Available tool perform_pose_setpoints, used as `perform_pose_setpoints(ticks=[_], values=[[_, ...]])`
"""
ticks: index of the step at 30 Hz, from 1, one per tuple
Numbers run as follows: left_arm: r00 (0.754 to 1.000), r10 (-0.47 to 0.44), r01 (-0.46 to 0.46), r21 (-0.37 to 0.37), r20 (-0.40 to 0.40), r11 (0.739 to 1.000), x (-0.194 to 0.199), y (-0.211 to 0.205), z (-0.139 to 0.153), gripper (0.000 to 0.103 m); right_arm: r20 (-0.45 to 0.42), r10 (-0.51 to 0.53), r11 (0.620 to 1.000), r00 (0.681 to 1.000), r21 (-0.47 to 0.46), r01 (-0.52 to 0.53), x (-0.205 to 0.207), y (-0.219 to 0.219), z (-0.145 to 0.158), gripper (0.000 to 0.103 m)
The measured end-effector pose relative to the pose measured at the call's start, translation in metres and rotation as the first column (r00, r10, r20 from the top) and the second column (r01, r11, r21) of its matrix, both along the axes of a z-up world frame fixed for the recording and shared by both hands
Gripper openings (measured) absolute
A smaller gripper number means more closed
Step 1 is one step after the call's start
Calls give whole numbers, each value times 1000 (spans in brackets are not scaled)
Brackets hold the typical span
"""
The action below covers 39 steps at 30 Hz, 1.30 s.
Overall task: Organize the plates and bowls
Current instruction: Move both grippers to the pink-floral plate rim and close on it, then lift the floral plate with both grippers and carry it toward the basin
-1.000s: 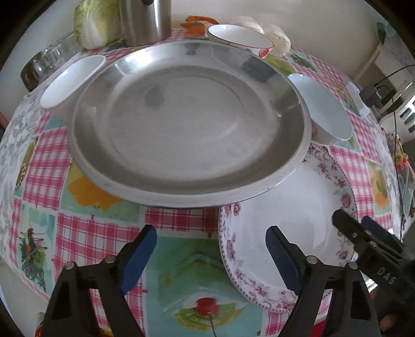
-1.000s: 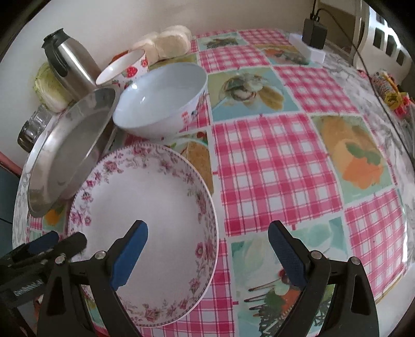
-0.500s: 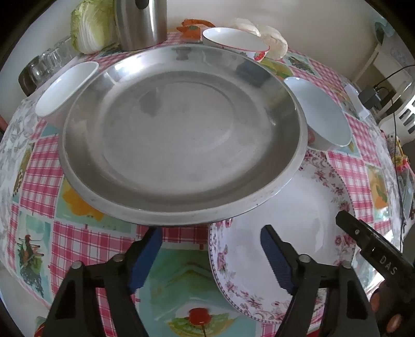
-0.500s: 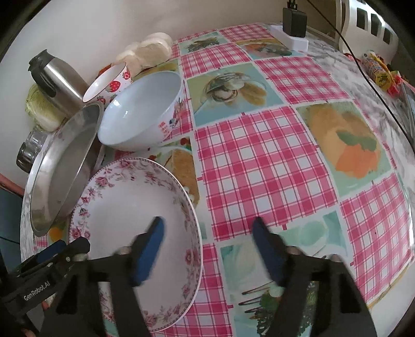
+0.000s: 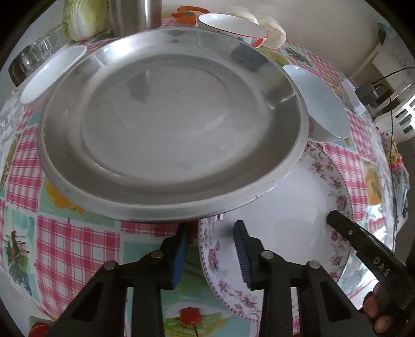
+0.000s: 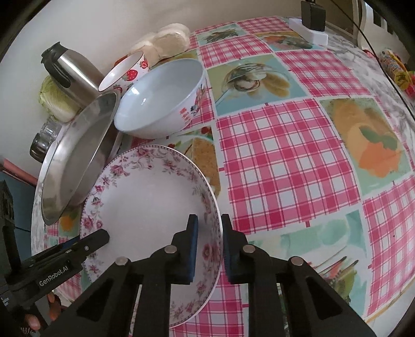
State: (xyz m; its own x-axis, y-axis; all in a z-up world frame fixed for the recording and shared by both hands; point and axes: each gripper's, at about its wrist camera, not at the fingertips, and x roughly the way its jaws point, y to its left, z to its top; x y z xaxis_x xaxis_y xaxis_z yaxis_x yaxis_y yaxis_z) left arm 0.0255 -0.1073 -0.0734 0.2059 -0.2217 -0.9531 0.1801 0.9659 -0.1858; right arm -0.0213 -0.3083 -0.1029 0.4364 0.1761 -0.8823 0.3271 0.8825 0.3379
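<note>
On the left, the left tongs [image 5: 210, 234] have just been closing; their blue pads stand either side of the near edges of two plates, the left pad under the steel plate's rim, the right pad over the flowered plate, and neither pad visibly presses, so they stand apart. The steel plate [image 5: 166, 124] is tilted, its right edge lying over the flowered plate [image 5: 293, 217], which sits on the checked cloth of the worktop [image 6: 285, 160]. A small white bowl [image 5: 49, 75] sits just beside the steel plate's left rim, with a cabbage [image 5: 83, 18] and a steel flask [image 6: 75, 75] behind it. A strawberry-patterned bowl [image 6: 127, 72] stands beyond the plate, next to bread rolls [image 6: 166, 39], and a larger white bowl [image 6: 160, 98] sits beside the plate's right rim. Further right, the right tongs [image 6: 209, 233] have just been closing and are clamped on the flowered plate's near right rim, one pad inside and one outside.
</note>
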Motion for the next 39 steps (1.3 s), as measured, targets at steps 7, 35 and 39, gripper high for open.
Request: perform_pose_setpoints(ticks=[7,35,39], values=[[1000,1,-1,-32,-12,999,1,1,-3,28,0,-6,1000,1000,18,6,-5,-4,1,16],[998,-56,52,-110,-38,993,-9,-16,-9,21,9,-127,981,992,152,125,-41,-56,-1,12],[997,-70,68,-133,-10,989,-12,-17,-3,18,24,-138,980,990,145,133,-42,-61,3,12]])
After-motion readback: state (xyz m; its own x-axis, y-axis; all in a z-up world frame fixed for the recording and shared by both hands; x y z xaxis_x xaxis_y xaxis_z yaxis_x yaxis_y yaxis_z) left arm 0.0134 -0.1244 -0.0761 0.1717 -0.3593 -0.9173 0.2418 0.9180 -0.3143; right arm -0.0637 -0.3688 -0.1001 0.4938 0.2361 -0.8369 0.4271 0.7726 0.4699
